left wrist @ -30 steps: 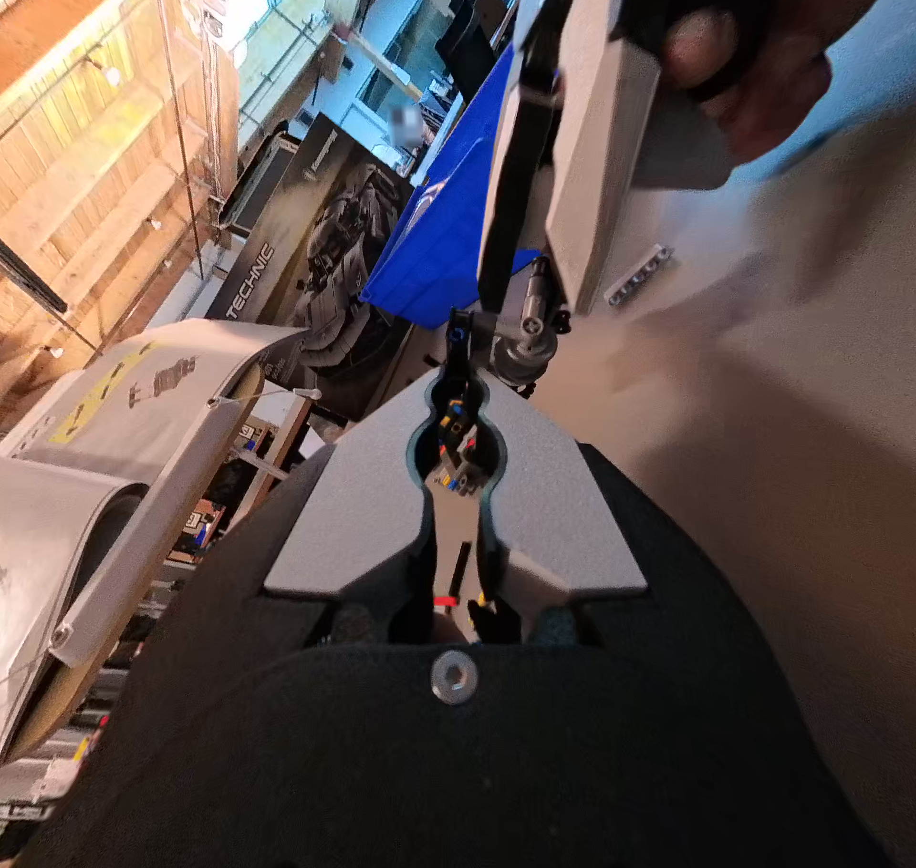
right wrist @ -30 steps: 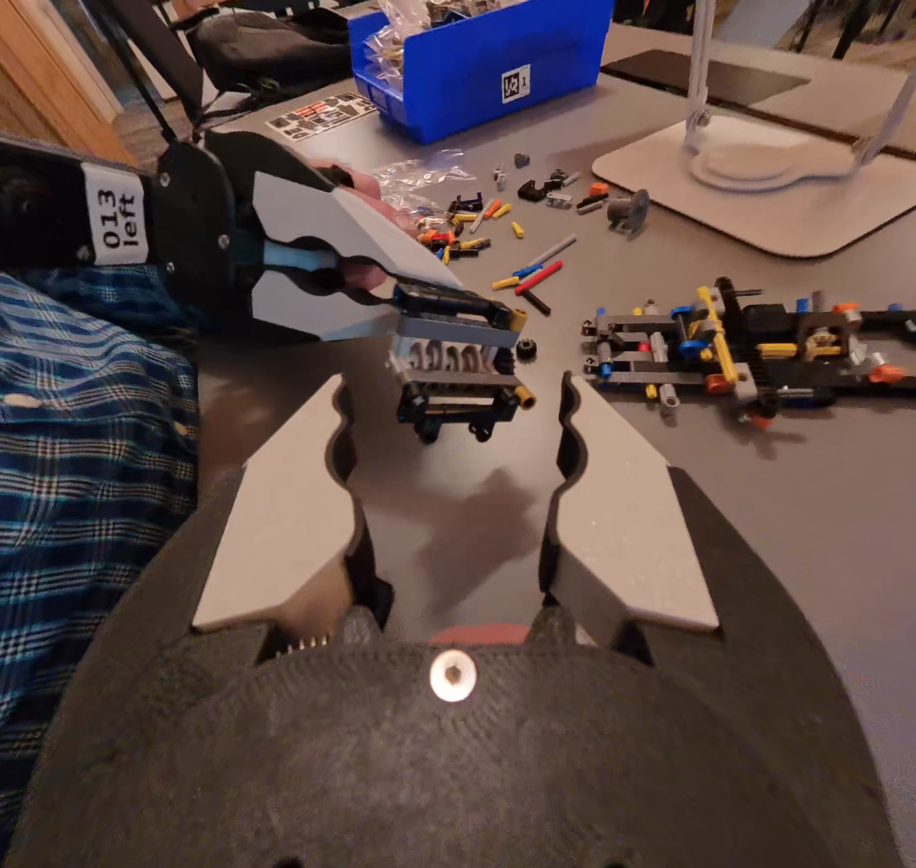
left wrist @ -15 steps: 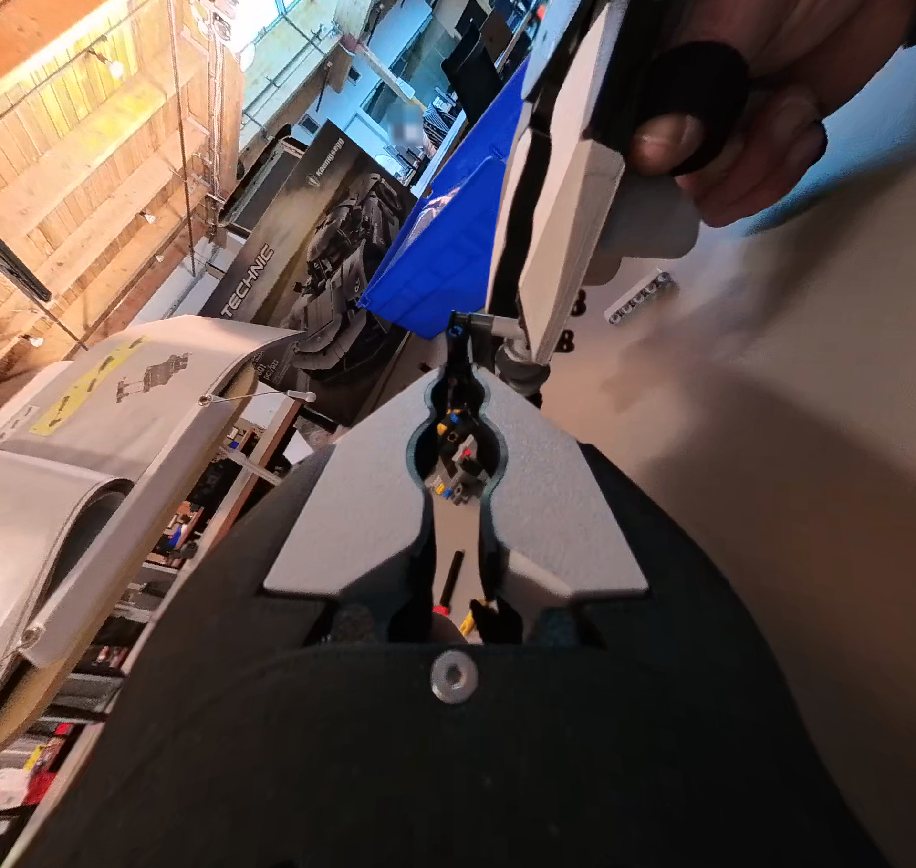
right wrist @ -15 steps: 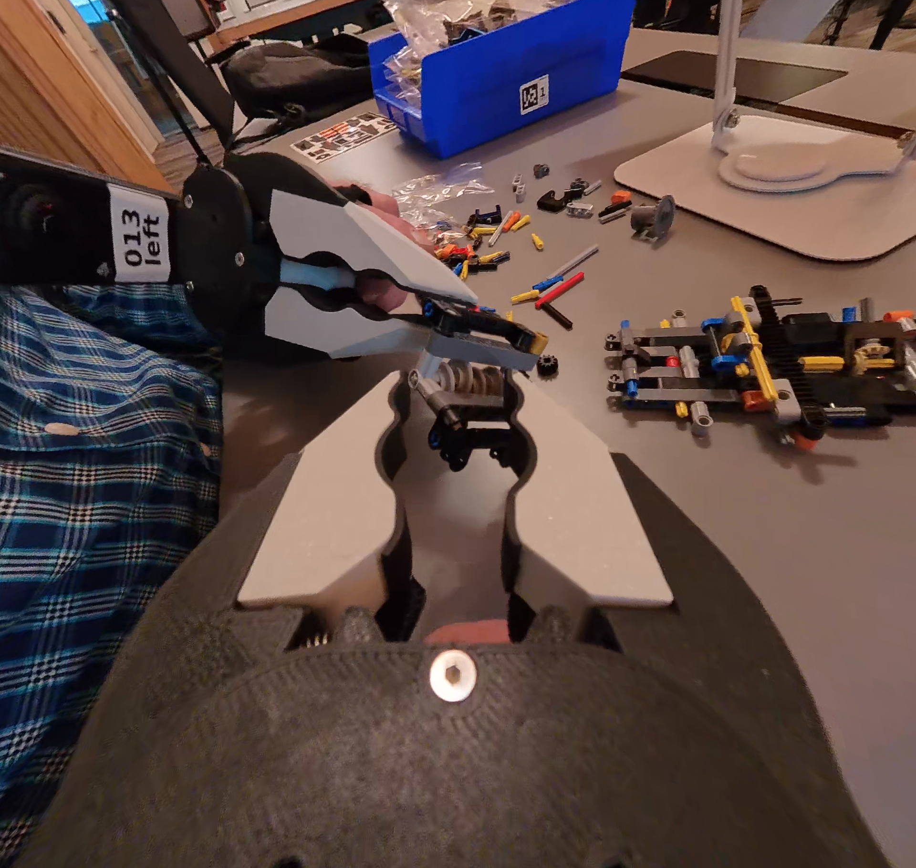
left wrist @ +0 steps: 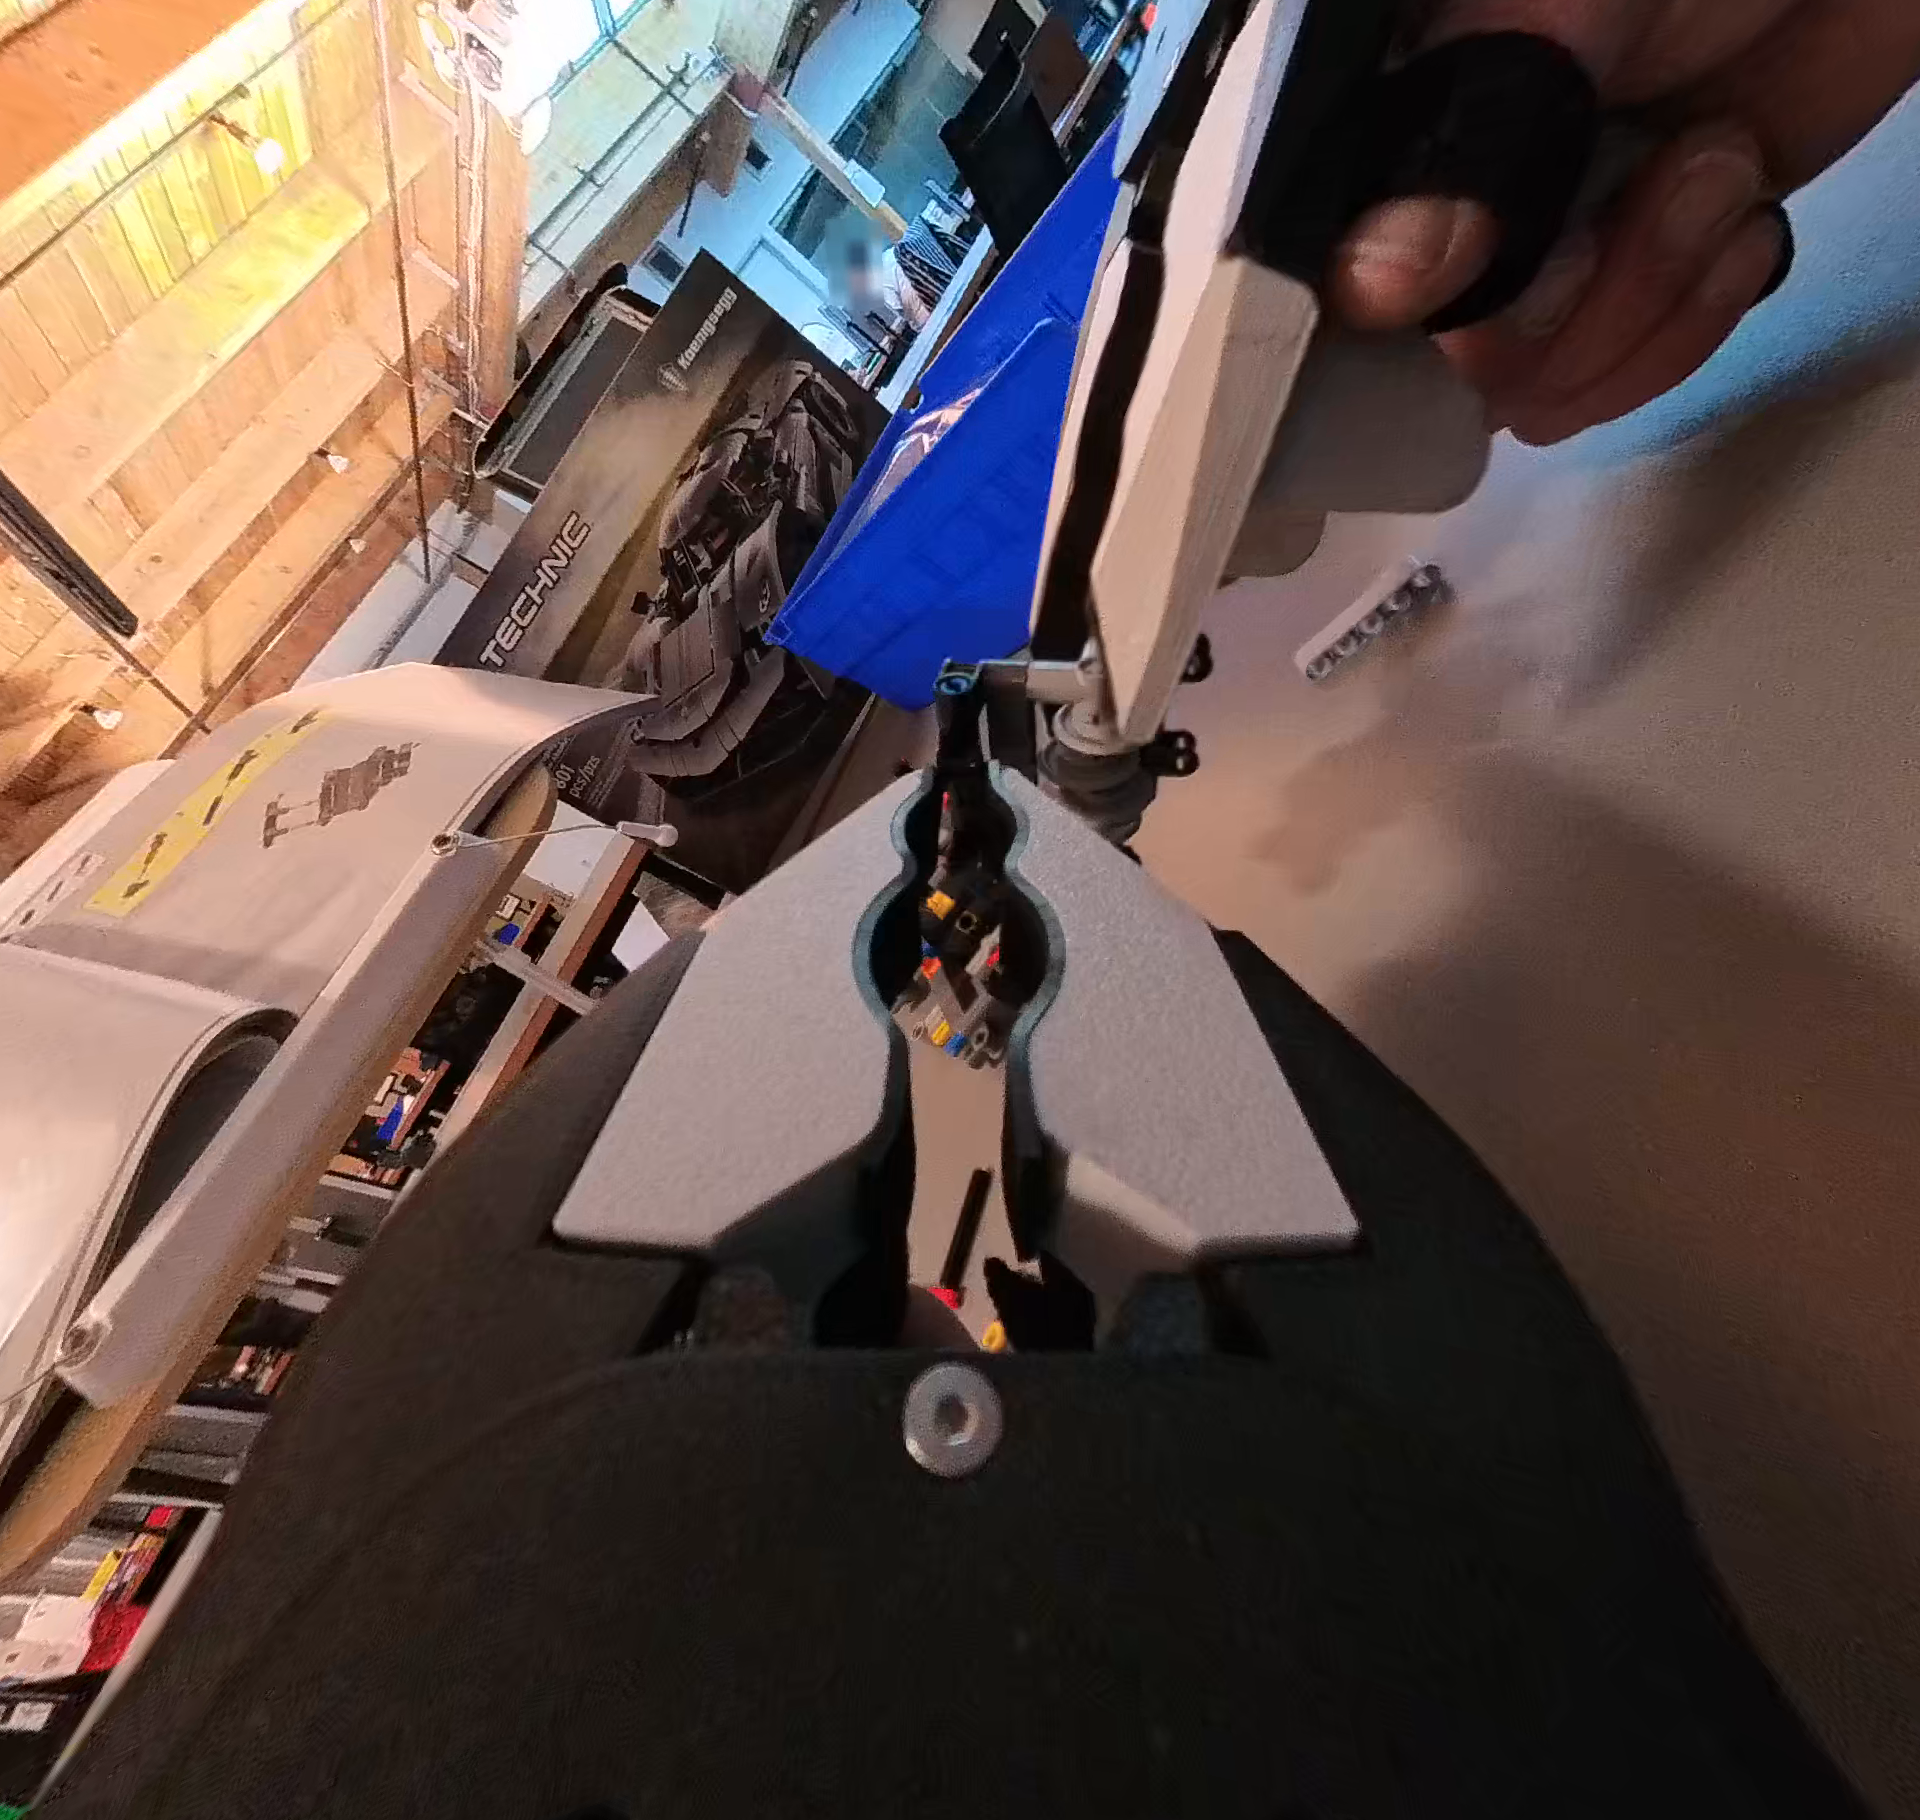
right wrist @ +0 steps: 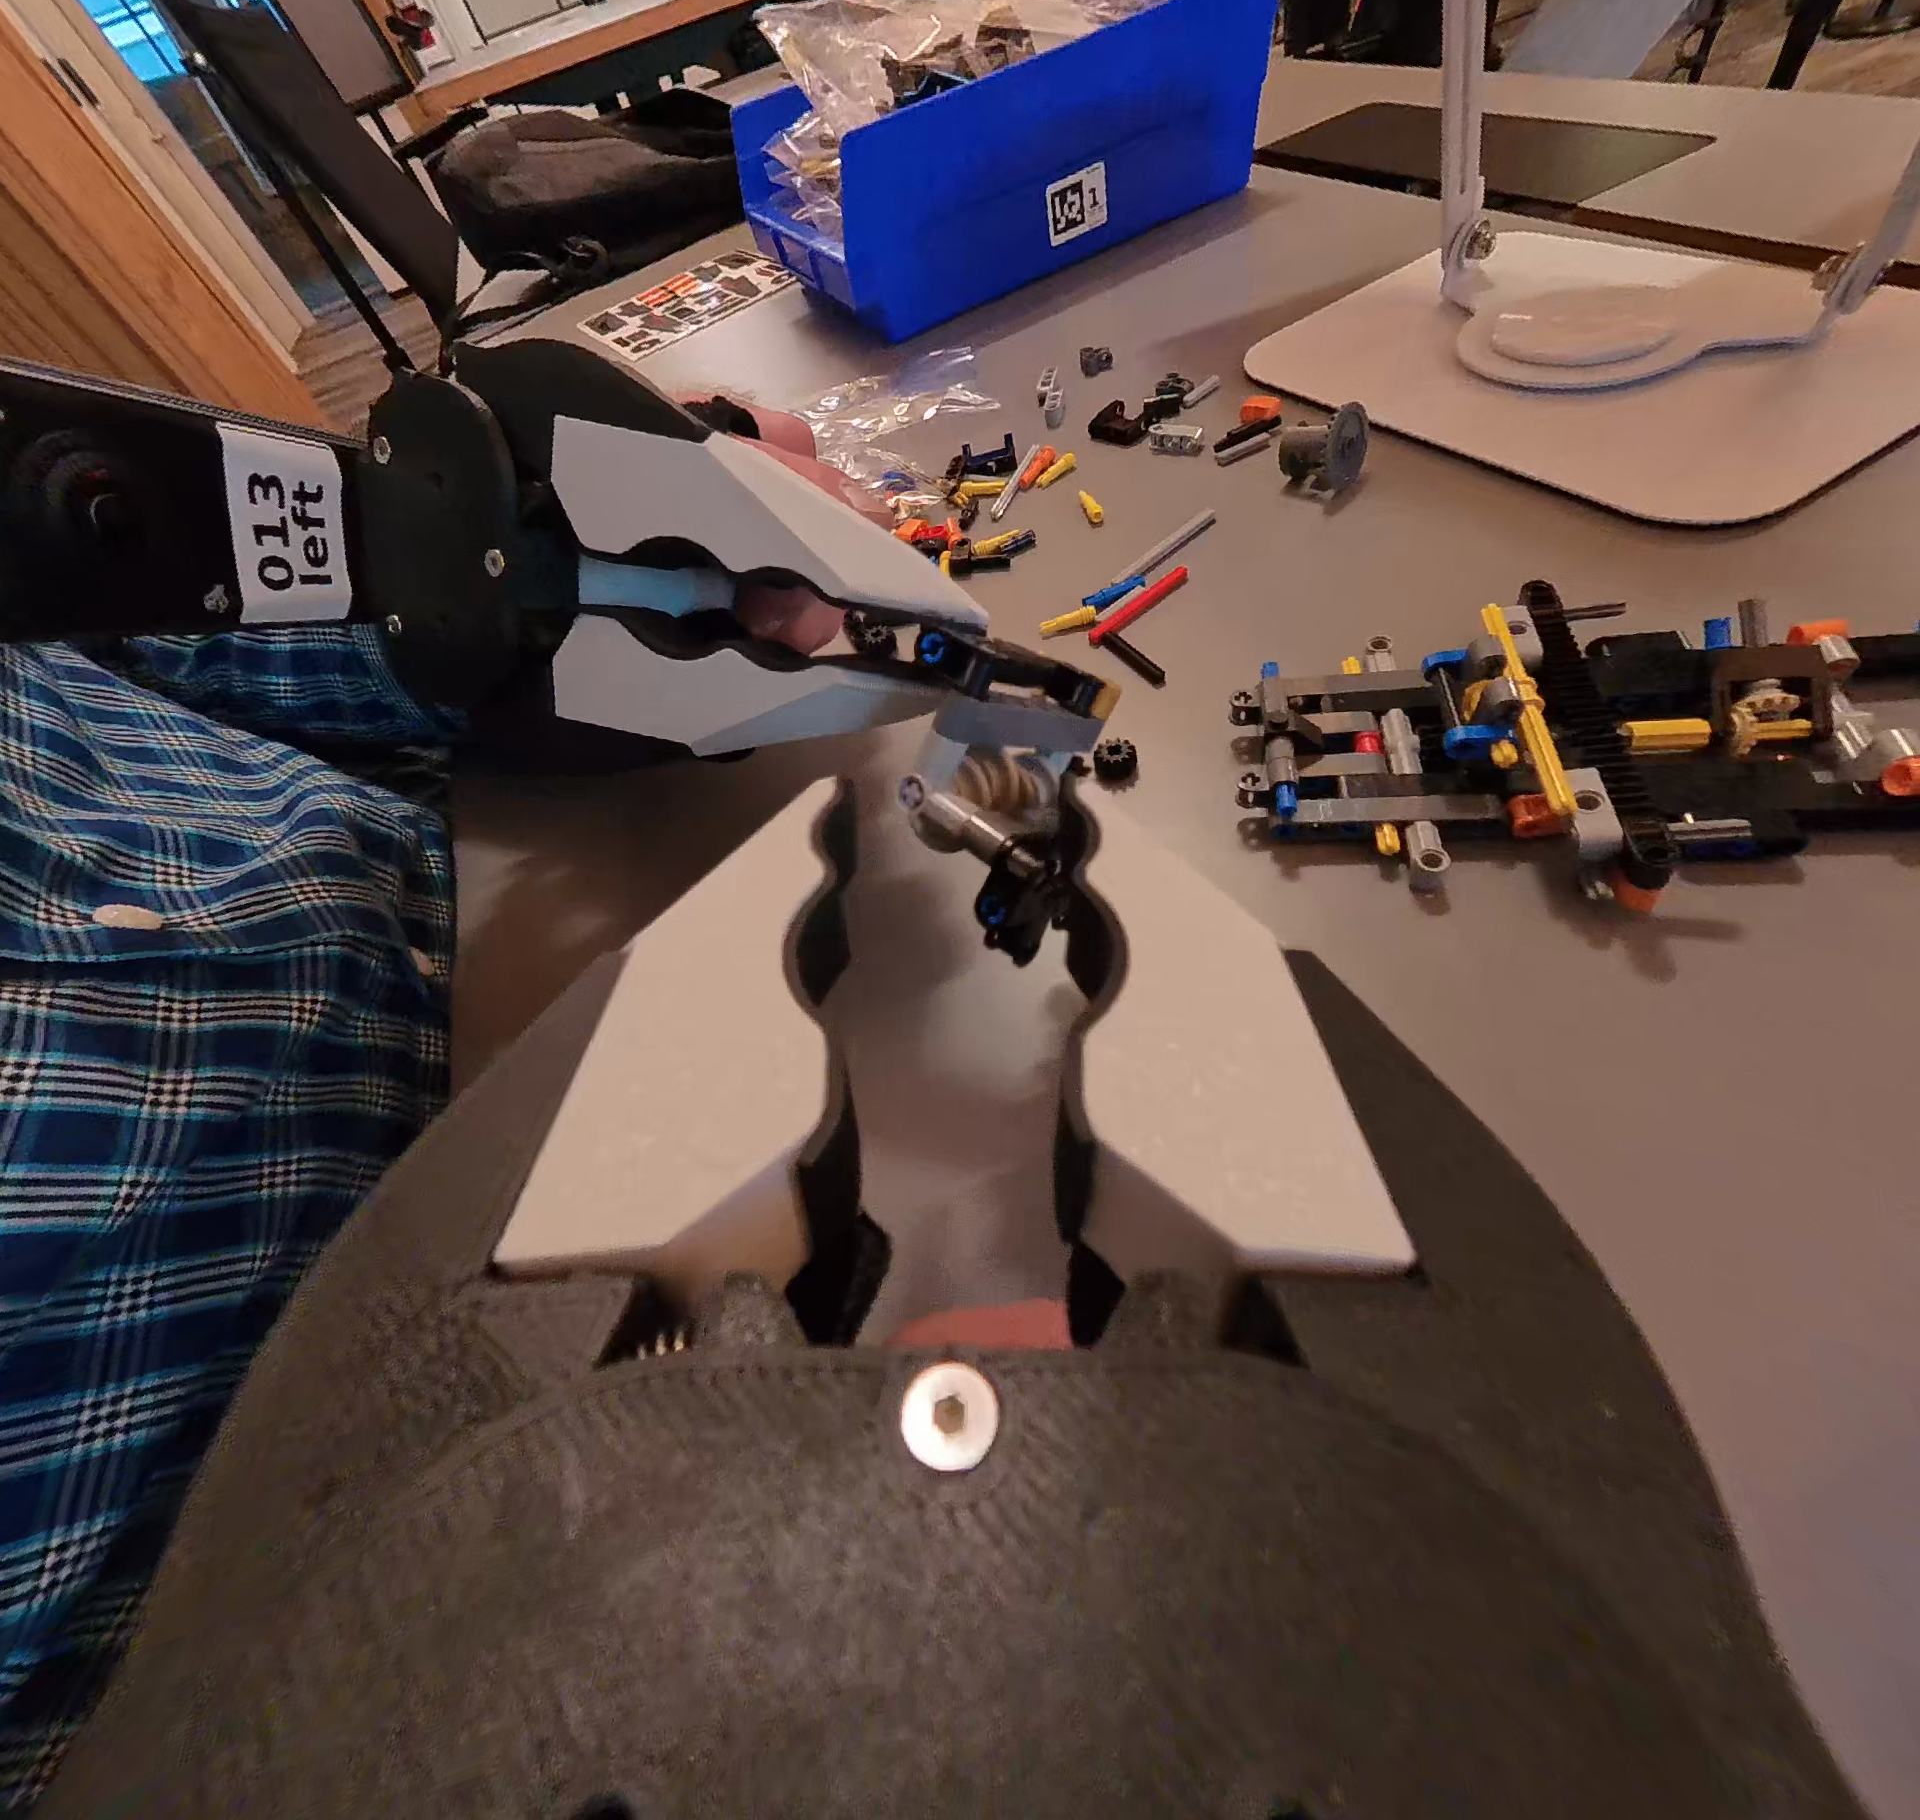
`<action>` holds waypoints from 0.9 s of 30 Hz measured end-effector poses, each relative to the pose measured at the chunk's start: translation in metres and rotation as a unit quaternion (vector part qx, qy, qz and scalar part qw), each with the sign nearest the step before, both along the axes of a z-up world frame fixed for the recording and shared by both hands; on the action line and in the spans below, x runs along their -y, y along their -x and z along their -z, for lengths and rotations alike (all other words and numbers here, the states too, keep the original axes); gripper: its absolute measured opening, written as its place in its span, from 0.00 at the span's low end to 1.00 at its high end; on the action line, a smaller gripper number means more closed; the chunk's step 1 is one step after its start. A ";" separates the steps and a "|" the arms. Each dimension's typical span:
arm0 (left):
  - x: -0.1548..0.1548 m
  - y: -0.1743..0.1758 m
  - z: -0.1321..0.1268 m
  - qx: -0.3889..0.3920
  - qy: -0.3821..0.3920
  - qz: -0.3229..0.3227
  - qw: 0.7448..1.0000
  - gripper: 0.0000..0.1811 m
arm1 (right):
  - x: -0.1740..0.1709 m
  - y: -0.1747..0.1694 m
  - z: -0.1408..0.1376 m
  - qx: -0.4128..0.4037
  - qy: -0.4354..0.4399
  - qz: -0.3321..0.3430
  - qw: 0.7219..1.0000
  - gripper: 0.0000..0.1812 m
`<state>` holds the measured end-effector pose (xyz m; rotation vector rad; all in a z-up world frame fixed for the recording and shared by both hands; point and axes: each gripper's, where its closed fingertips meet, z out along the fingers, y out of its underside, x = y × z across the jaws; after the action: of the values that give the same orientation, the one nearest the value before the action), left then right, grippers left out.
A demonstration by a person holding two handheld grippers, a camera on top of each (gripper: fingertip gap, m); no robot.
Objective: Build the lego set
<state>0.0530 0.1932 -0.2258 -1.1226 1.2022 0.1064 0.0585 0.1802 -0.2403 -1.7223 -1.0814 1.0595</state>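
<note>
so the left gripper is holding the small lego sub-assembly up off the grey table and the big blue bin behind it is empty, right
Not quite: the big blue plastic bin is not empty. The right wrist view shows clear bags of parts heaped in it. The rest holds: the left gripper grips the small black and grey lego sub-assembly above the grey table.

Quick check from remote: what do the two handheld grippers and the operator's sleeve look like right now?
Both grippers, left gripper and right gripper, have light grey wedge fingers with scalloped inner edges on black textured bodies. The left carries a white label. The sleeve is blue-and-white plaid.
</note>
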 end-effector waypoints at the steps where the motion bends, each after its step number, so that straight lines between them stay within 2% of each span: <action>1: 0.000 -0.001 0.000 0.002 0.000 0.001 1.000 0.02 | -0.001 -0.002 0.001 0.003 0.005 0.004 1.000 0.25; 4: 0.000 -0.003 -0.003 0.007 -0.007 0.008 1.000 0.02 | -0.004 -0.006 -0.002 -0.015 0.023 0.016 0.999 0.38; 8: 0.002 -0.007 -0.008 0.013 -0.019 0.022 1.000 0.02 | -0.007 -0.007 -0.003 -0.024 0.029 0.018 0.999 0.39; 12: 0.010 -0.011 -0.016 0.029 -0.029 0.043 0.998 0.02 | -0.001 -0.003 -0.009 -0.058 0.076 -0.019 0.995 0.40; 14: 0.014 -0.011 -0.021 0.041 -0.032 0.053 0.997 0.02 | 0.002 -0.004 -0.009 -0.070 0.114 -0.043 0.990 0.44; 17: 0.021 -0.011 -0.030 0.054 -0.046 0.065 0.995 0.02 | 0.011 -0.005 -0.011 -0.092 0.161 -0.085 0.979 0.42; 21: 0.027 -0.013 -0.036 0.059 -0.059 0.074 0.994 0.02 | 0.022 -0.003 -0.013 -0.105 0.178 -0.116 0.971 0.36; 25: 0.026 -0.012 -0.033 0.059 -0.048 0.075 0.994 0.02 | 0.018 -0.006 -0.011 -0.103 0.161 -0.101 0.976 0.34; 27: 0.021 -0.012 -0.024 0.046 -0.024 0.068 0.996 0.11 | 0.013 -0.010 -0.007 -0.081 0.144 -0.079 0.983 0.33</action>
<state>0.0645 0.1722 -0.2017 -0.9908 1.1849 -0.0200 0.0682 0.1676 -0.2336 -1.7565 -1.0109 1.4920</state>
